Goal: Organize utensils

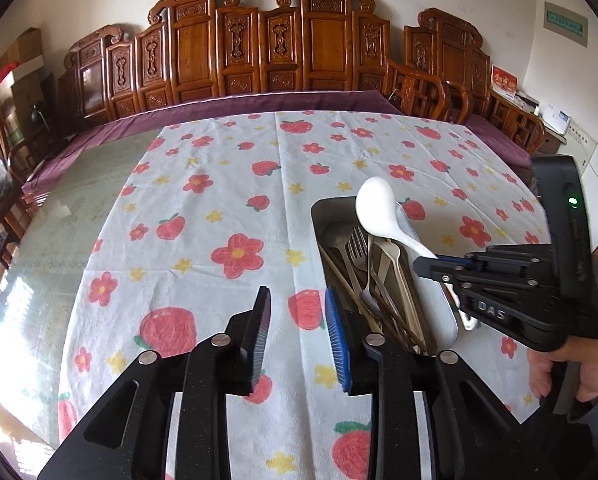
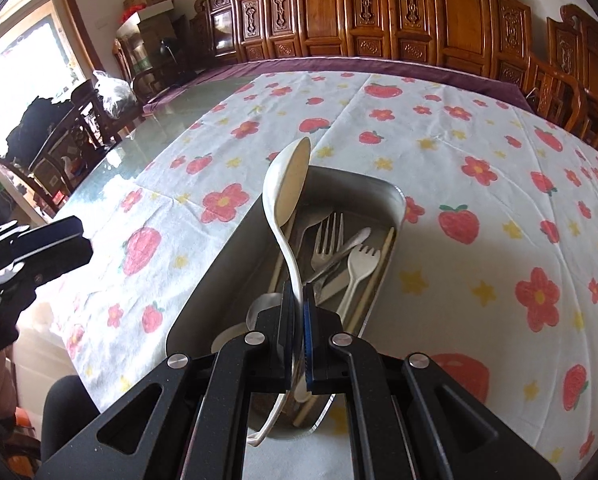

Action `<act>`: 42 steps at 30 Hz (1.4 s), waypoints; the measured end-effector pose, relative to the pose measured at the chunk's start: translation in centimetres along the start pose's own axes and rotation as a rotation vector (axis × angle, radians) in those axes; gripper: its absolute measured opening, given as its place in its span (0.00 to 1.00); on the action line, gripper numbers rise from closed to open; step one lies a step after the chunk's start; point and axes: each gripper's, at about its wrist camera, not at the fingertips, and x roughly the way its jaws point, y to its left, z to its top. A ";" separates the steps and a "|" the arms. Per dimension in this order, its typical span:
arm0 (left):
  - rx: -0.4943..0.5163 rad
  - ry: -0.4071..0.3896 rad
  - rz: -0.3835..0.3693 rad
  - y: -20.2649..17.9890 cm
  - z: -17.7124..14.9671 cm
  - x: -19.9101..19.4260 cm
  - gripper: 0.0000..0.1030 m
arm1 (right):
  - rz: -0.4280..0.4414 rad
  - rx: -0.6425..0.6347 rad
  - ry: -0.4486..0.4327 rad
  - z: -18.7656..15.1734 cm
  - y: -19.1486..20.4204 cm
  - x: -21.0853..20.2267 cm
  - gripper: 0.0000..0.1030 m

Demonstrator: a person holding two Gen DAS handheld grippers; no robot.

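A metal tray (image 1: 319, 216) (image 2: 203, 300) on the flowered cloth holds forks (image 2: 327, 244), chopsticks (image 2: 379, 268), a white plastic fork (image 2: 357, 268) and spoons. My right gripper (image 2: 298, 296) (image 1: 423, 264) is shut on the handle of a white ceramic spoon (image 2: 285, 184) (image 1: 377, 206) and holds it above the tray, bowl end up and away. My left gripper (image 1: 297, 312) is open and empty, low over the cloth just left of the tray. It shows at the left edge of the right wrist view (image 2: 51, 248).
A white cloth with red flowers and strawberries (image 1: 235, 208) covers part of a glass-topped table (image 1: 79, 208). Carved wooden chairs and panels (image 1: 259, 48) stand behind the table. A chair and bags (image 2: 79, 120) stand at the table's left side.
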 end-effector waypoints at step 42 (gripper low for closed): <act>-0.055 -0.046 -0.020 -0.4 -0.5 -1.6 0.64 | -0.068 -0.046 -0.146 -1.8 0.7 -5.8 0.25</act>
